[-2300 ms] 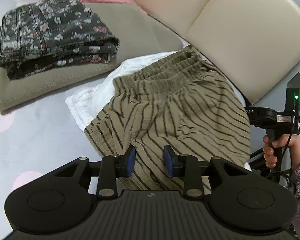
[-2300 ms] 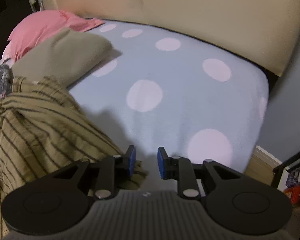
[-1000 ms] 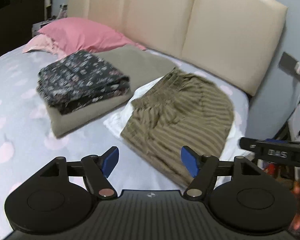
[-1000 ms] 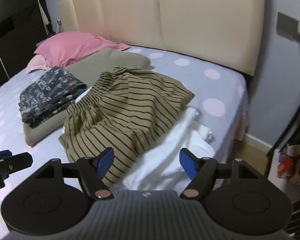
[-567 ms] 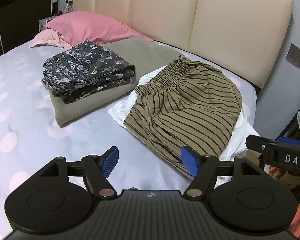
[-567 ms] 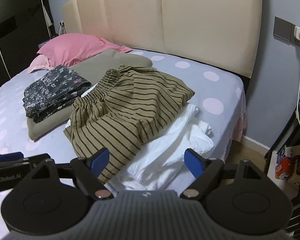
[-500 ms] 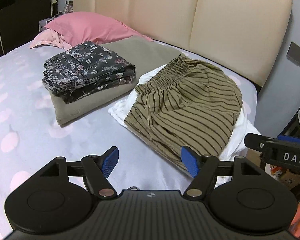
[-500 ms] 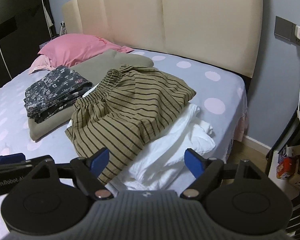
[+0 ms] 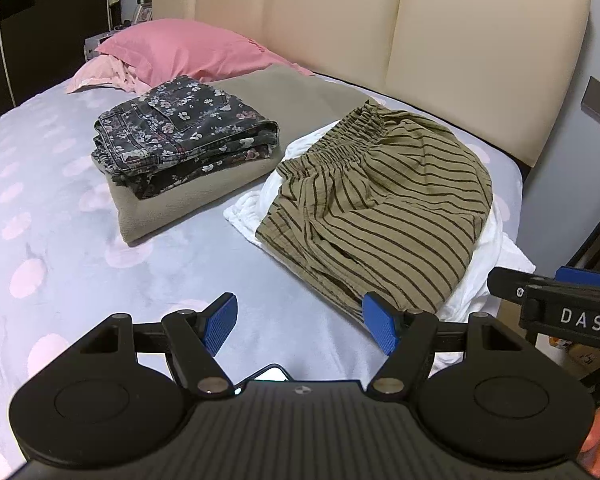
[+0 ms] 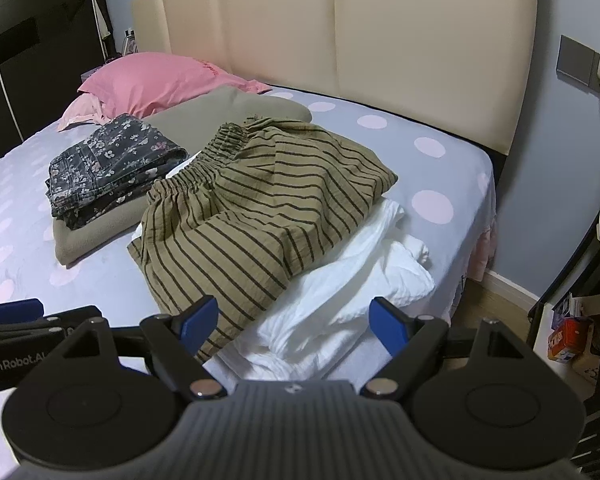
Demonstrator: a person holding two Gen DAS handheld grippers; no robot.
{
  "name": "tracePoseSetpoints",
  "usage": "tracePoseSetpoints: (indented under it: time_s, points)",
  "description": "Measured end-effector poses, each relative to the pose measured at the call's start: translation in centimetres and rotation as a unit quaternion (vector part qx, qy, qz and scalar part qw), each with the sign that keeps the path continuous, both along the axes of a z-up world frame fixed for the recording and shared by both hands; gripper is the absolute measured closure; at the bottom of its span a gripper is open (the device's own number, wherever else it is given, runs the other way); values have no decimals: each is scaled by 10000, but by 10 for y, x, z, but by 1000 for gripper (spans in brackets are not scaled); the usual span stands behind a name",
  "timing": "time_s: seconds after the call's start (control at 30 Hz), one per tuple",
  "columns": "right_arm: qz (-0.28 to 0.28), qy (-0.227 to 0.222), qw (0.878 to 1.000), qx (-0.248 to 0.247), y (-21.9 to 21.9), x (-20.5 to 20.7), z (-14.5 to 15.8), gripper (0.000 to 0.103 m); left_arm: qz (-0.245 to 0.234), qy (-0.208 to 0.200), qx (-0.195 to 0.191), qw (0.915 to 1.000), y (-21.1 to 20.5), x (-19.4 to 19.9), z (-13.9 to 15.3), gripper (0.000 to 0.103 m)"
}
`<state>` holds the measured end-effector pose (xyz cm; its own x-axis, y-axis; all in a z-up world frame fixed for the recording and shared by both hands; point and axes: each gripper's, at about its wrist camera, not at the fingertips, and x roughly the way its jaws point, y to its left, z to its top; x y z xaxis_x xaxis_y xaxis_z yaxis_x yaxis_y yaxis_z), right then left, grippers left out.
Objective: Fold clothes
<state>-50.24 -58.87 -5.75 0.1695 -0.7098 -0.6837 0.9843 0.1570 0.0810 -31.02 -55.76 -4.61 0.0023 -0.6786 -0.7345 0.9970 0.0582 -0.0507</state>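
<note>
Both grippers spread wide and empty above the near edge of the bed.

The left gripper [image 9: 300, 322] and right gripper [image 10: 294, 322] hold nothing, pads clear of cloth. The striped shorts [image 10: 260, 208] lie folded on a rumpled white garment [image 10: 352, 292] near the bed's right edge, close to the headboard [image 10: 340, 40]; the floral jeans [image 9: 184, 136] sit folded on a grey-brown fold [image 9: 172, 208] just left of them. As I judge it, a careless pinch at the white cloth could drag the shorts off and undo their fold, and the white hem already overhangs the right edge and might slide to the floor. Open sheet [image 9: 60, 220] lies toward the left and near edges, the freest room for spreading.
</note>
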Motion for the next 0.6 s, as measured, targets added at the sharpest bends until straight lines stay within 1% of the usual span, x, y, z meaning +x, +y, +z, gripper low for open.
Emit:
tracePoseSetpoints:
  time_s: [0.17, 0.6]
  points:
    - [68, 15, 10000, -29, 1, 3, 1, 19, 5, 36, 10, 10000, 0, -1, -1, 35]
    - [86, 11, 10000, 18, -2, 3, -1, 18, -63, -46, 22, 10000, -2, -11, -4, 35]
